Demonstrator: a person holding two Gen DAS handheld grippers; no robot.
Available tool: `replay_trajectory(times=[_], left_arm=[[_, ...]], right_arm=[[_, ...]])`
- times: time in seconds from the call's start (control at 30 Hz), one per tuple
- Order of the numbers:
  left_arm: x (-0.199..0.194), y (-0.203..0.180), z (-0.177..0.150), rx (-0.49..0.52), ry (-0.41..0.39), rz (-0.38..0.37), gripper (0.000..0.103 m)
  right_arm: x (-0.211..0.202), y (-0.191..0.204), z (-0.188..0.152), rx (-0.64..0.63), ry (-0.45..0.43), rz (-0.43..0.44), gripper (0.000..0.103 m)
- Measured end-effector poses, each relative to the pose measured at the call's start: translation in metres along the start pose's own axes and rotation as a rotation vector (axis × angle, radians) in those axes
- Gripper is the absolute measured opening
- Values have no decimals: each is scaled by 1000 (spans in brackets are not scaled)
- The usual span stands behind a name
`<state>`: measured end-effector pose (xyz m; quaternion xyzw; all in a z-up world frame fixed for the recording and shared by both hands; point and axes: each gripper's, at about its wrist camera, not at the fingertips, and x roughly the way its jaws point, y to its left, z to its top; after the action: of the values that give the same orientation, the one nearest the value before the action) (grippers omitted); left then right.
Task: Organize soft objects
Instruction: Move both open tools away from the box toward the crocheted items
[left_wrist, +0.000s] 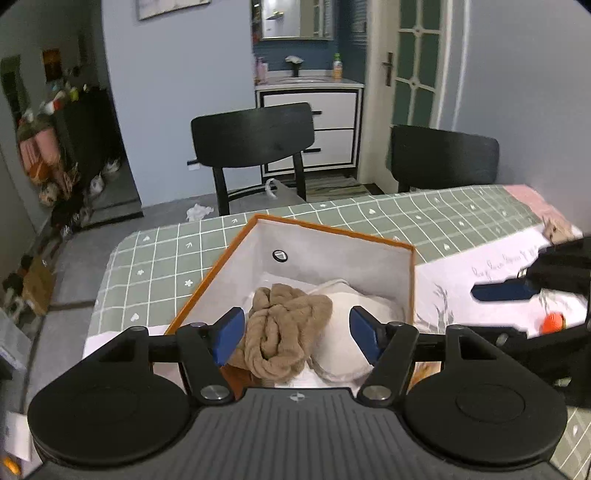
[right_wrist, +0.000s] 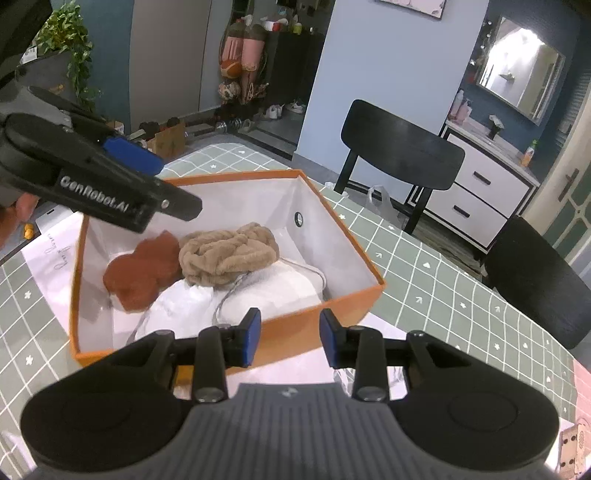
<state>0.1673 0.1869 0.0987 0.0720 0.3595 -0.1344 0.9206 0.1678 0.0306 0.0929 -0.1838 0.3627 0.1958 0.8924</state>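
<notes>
Orange-walled cardboard box (right_wrist: 343, 299) with white lining stands on the green checked table (right_wrist: 424, 280) and already holds the soft items. A tan crumpled plush cloth (left_wrist: 284, 328) lies directly ahead of and below the left gripper (left_wrist: 295, 336), its long axis running toward that gripper; jaws apart, empty. A rust-brown plush piece (right_wrist: 142, 273) sits beside it, on white padding (right_wrist: 280, 291). Right gripper (right_wrist: 290, 339), part open and empty, hangs outside the near wall, which bars its path. Left is judged nearer.

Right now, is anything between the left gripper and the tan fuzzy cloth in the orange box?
Nothing visible: the left gripper hangs open above the tan fuzzy cloth in the open-topped orange box.
</notes>
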Motion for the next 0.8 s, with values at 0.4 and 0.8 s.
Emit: replay_trajectory(times=[0.4,0.8], left_arm=[[0,-52,-17,133,29,-65,78],[11,-120,-33,265,72,-133,78]], right_arm=[[-37,-7,-35,7,-19,13,38],[-52,-43,-101,95,6,3,38]])
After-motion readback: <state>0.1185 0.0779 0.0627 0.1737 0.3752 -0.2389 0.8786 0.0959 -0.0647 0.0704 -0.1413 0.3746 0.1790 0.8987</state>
